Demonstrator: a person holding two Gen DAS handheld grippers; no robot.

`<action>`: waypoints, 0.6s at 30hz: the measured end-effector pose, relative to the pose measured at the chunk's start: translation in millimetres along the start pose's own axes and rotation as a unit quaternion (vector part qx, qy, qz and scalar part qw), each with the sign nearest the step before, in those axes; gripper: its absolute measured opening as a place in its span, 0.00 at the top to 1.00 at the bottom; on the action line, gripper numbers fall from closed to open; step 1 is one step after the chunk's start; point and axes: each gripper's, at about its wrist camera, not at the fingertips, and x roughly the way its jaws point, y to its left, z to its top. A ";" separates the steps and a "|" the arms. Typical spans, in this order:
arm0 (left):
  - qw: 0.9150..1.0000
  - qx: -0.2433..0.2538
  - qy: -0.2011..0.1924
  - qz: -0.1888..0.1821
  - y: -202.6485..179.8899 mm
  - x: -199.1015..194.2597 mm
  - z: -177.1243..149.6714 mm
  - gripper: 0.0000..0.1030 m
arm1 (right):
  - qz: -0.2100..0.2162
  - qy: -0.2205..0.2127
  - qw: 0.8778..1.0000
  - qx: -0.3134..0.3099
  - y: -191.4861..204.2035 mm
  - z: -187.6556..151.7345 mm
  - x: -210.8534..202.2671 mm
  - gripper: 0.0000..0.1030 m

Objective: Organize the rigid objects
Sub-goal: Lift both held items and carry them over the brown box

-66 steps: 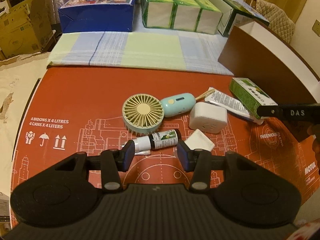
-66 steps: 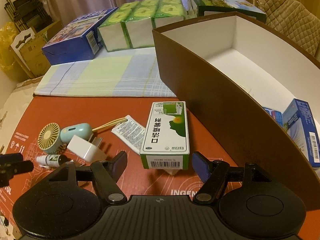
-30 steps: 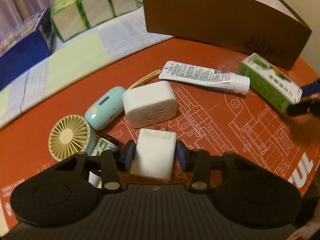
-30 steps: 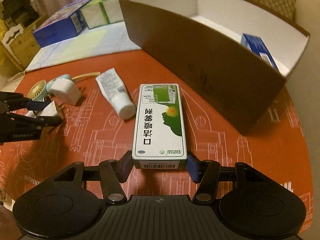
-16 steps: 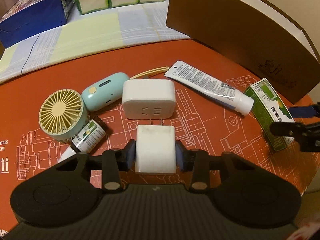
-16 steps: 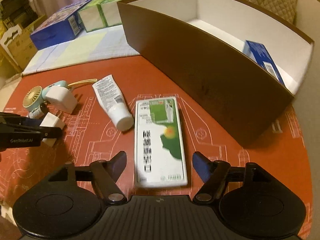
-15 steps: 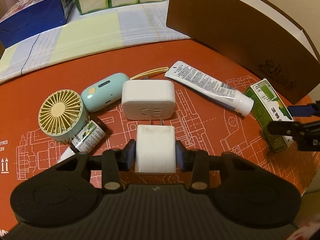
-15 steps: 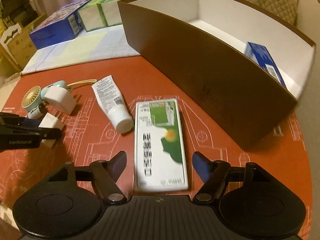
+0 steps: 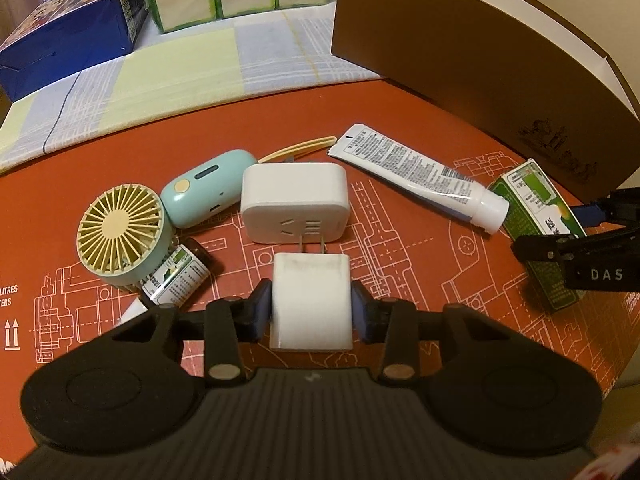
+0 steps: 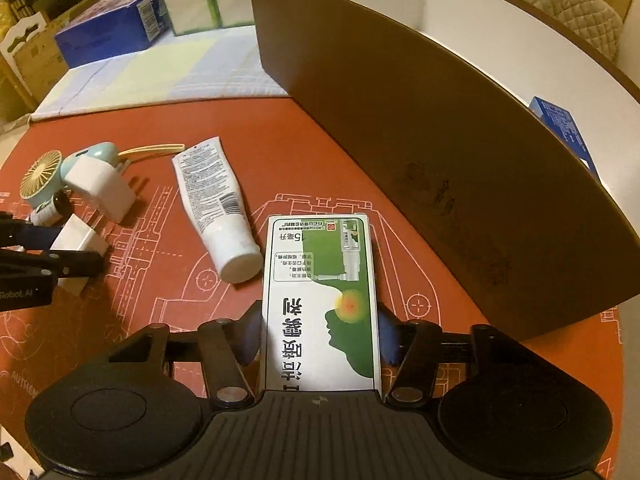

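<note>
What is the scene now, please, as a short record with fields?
surface: red mat
left hand-held gripper: shut on charger
right hand-held gripper: shut on green box
socket adapter: just beyond the charger's prongs
loose items: fan, vial, tube
brown box: open, holds a blue carton
</note>
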 end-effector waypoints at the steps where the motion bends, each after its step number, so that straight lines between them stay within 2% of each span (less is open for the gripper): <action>1: 1.000 0.001 0.000 0.000 0.0 -0.4 -0.4 0.65 | 0.001 0.001 1.000 0.000 0.3 -0.4 -0.5 0.49; 10: 1.000 0.009 0.012 -0.014 -4.7 -10.8 -10.3 0.65 | 0.016 0.006 1.000 -0.001 0.4 -7.8 -18.9 0.49; 18: 0.999 0.020 -0.006 -0.027 -13.9 -36.7 -5.1 0.65 | 0.035 -0.015 0.999 -0.005 5.9 -2.0 -45.3 0.49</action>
